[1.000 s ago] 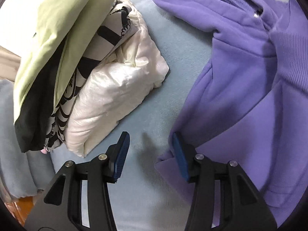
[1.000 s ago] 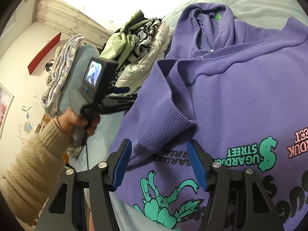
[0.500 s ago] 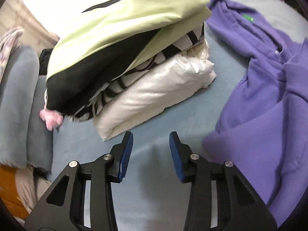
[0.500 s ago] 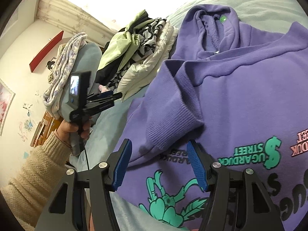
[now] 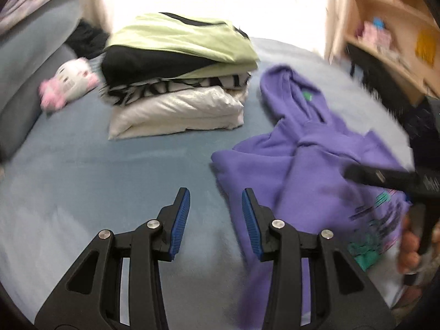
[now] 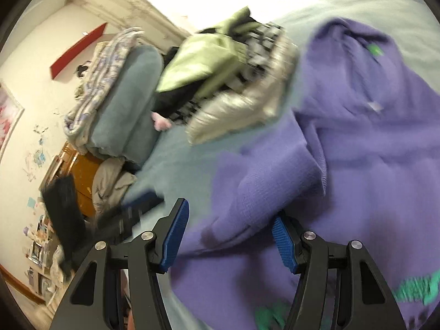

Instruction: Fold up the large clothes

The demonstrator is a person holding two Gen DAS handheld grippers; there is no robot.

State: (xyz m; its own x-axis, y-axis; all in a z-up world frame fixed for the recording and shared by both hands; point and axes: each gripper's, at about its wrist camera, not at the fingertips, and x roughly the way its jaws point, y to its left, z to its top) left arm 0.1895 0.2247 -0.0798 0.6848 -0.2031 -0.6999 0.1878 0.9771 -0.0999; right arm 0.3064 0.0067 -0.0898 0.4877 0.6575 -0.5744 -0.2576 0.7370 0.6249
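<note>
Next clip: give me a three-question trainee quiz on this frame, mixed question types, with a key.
1. True or false: the left tool is shut on the purple hoodie.
2. In the stack of folded clothes, which layer lies on top? A) white B) light green C) zebra-striped
3. Fill in: the right tool is open around a fold of the ____ hoodie.

Key:
1. False; it is open over the blue bedcover, with nothing between its pads.
2. B
3. purple
</note>
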